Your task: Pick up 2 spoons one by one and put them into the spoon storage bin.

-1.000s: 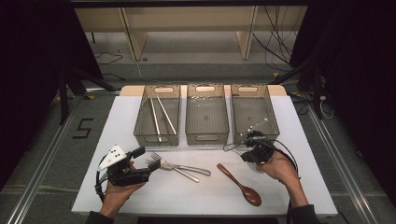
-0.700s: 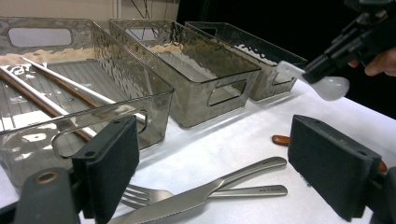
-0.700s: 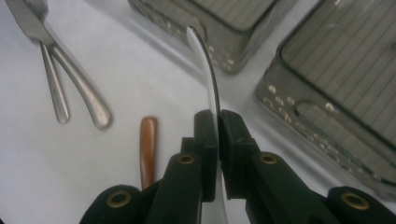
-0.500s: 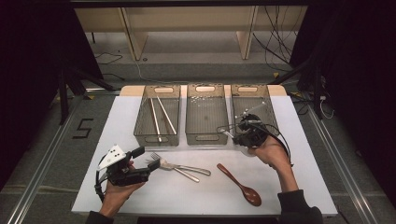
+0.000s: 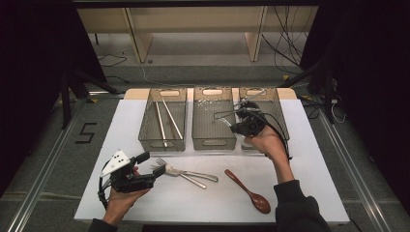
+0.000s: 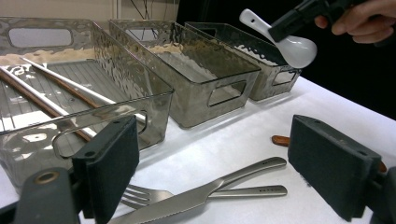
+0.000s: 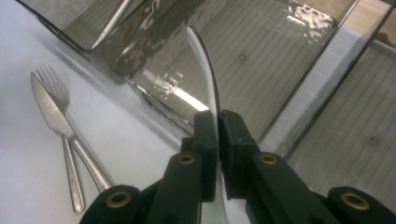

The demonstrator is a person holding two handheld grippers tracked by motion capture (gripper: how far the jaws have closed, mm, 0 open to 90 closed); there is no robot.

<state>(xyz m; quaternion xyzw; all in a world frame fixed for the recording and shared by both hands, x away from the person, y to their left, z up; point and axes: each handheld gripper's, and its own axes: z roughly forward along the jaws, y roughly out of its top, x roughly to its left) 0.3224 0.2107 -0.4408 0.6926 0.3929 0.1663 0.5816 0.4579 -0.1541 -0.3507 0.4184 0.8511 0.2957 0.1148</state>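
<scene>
My right gripper (image 5: 238, 127) is shut on a white ceramic spoon (image 5: 240, 138) and holds it in the air over the near left corner of the right bin (image 5: 279, 104). In the right gripper view the spoon (image 7: 205, 70) stands edge-on between the closed pads (image 7: 208, 135). From the left gripper view the spoon (image 6: 280, 39) hangs above the bins. My left gripper (image 5: 146, 170) rests at the front left, open, with a fork (image 5: 162, 163) and a knife (image 5: 193, 174) lying just ahead of its jaws. A wooden spoon (image 5: 246, 188) lies at the front, right of centre.
Three clear grey bins stand in a row at the back. The left bin (image 5: 162, 143) holds chopsticks (image 5: 167, 118). The middle bin (image 5: 212, 143) looks bare. The white table top (image 5: 314, 159) ends close behind the bins, with floor rails on both sides.
My right gripper has risen and moved away from the table front with the white spoon, to above the right bin's near edge. The left gripper has stayed put.
</scene>
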